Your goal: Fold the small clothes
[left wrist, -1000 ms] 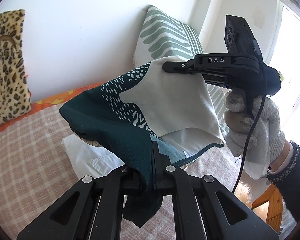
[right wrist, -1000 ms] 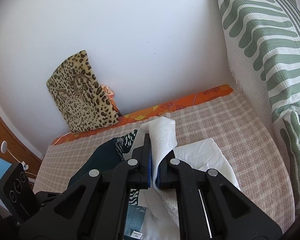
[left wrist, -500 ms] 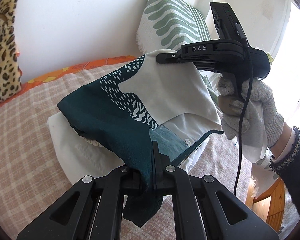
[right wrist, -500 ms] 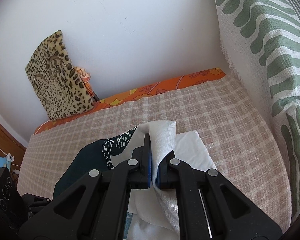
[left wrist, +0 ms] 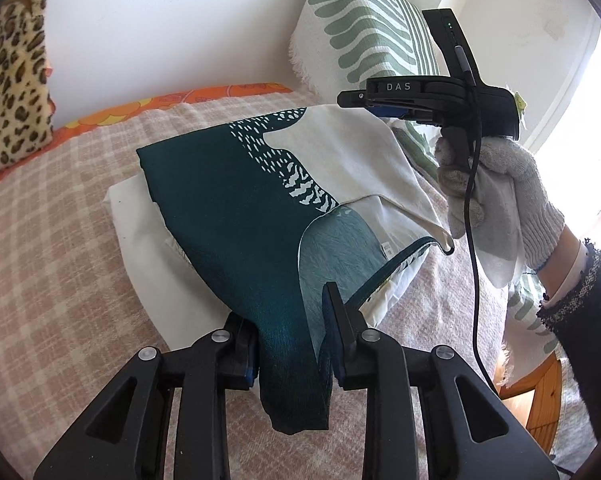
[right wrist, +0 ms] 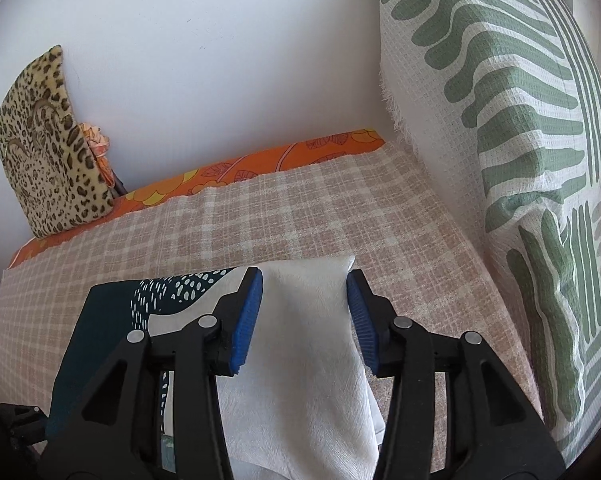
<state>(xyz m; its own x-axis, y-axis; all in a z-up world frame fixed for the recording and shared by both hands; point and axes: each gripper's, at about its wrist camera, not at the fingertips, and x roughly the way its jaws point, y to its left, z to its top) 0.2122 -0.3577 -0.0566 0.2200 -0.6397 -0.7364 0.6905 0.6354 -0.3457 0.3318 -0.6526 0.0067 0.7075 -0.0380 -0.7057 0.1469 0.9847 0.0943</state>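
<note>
left wrist view: left gripper (left wrist: 290, 334) and right gripper (right wrist: 304, 314) both apart around teal-and-white garment (left wrist: 260, 208).

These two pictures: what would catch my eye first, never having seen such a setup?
Likely the dark teal and cream patterned garment, draped over a folded white cloth on the checked bedspread. Two black hand-held tools flank it, the left tool and right tool, both open. A green leaf-print pillow leans at the right, a leopard-print cushion at the left.
</note>
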